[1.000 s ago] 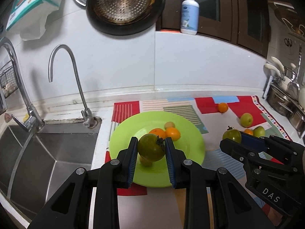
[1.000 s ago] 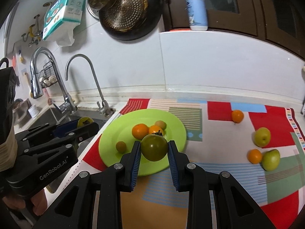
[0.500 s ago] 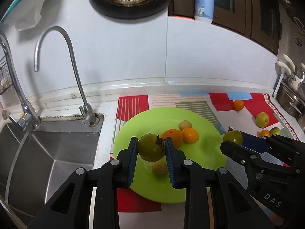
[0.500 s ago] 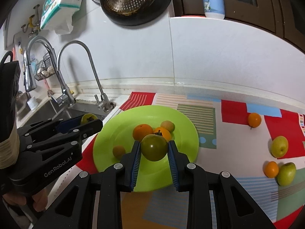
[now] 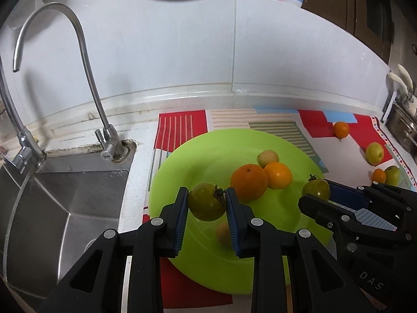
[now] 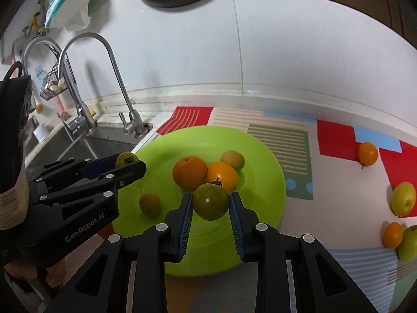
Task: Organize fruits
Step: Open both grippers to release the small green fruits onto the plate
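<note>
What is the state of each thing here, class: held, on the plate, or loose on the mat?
Left gripper: shut on a green tomato, above the plate.
Right gripper: shut on a second green tomato.
Two oranges: on the plate, touching.
Two small yellowish fruits: on the plate, apart.
Four fruits: loose on the mat.

A plate (image 6: pixel 260 156) sits on a mat (image 6: pixel 338 135) on the bench, the sink (image 5: pixel 65 195) to its left. Four fruits (image 6: pixel 190 172) lie on the plate; four more (image 6: pixel 367 154) lie on the mat to its right.
</note>
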`<action>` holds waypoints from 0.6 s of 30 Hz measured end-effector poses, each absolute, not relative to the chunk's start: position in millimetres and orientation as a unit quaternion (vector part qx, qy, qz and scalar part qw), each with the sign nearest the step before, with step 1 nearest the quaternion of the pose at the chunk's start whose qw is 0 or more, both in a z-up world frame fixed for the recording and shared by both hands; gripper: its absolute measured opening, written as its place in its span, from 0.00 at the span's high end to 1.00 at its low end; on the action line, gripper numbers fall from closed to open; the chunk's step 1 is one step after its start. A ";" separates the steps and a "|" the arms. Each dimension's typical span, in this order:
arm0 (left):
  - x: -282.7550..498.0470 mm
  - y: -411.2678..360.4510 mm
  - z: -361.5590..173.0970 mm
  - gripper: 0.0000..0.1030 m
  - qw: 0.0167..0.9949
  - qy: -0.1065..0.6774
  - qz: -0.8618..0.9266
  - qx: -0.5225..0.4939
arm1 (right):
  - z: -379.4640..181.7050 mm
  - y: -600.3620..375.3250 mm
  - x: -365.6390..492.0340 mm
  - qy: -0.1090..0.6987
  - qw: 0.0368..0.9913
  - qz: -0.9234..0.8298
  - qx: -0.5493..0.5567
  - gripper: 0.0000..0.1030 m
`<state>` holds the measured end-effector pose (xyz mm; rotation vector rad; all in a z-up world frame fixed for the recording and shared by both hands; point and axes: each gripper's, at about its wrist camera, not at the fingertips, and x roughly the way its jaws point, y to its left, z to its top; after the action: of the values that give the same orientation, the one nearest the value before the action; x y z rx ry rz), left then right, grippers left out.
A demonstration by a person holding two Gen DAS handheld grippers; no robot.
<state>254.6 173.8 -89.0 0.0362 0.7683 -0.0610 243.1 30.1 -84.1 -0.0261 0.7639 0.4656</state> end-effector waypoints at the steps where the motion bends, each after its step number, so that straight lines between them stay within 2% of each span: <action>1: 256.0 173.7 -89.9 0.72 0.926 0.376 -0.029 0.017 | -85.4 30.9 243.9 0.371 0.901 0.226 -0.013 0.71; 4: 256.4 174.0 -90.7 0.71 0.925 0.379 -0.030 0.012 | -87.4 31.0 245.7 0.371 0.901 0.225 -0.011 0.71; 7: 252.8 174.6 -86.9 0.59 0.927 0.374 -0.024 0.010 | -85.9 29.6 244.5 0.367 0.904 0.219 -0.011 0.67; 9: 249.1 174.9 -83.4 0.58 0.929 0.370 -0.021 0.008 | -83.3 26.8 243.4 0.364 0.906 0.216 -0.009 0.62; 16: 227.5 173.4 -71.8 0.49 0.932 0.362 -0.009 0.003 | -67.5 11.3 229.2 0.343 0.919 0.196 -0.008 0.61; 18: 221.3 171.5 -69.2 0.48 0.932 0.361 -0.009 0.003 | -64.3 6.2 224.6 0.340 0.921 0.191 -0.005 0.55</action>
<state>221.3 171.5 -69.2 0.0070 0.7396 -0.0183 224.6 6.2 -64.3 -0.0107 0.6977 0.3923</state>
